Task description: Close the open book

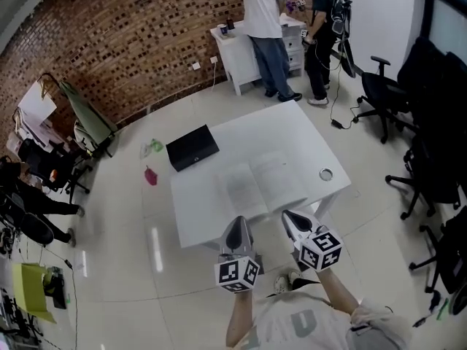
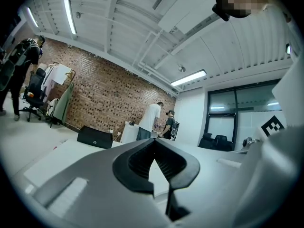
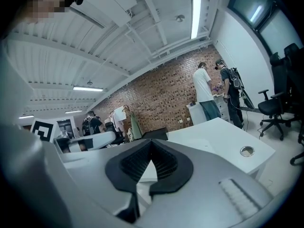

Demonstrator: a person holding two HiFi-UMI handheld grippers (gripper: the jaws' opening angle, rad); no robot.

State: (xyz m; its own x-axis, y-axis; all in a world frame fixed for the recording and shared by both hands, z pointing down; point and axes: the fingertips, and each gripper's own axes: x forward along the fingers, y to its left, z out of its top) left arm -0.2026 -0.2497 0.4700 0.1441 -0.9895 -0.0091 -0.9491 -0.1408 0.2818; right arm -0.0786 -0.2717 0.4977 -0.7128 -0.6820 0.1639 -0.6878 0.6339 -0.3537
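Observation:
An open book [image 1: 259, 183] lies flat with its pale pages up in the middle of the white table [image 1: 292, 133]. Both grippers hover at the table's near edge, just short of the book. My left gripper [image 1: 237, 224] sits in front of the left page, and its jaws are shut with nothing in them [image 2: 153, 144]. My right gripper [image 1: 292, 217] sits before the right page, also shut and empty [image 3: 151, 144]. In both gripper views the jaws point level across the tabletop, and the book is mostly hidden behind them.
A black case [image 1: 192, 147] lies on the table's far left corner. A round cable hole [image 1: 325, 174] is near the right edge. Two people [image 1: 266, 28] stand at a white cabinet beyond. Office chairs [image 1: 430, 159] line the right side.

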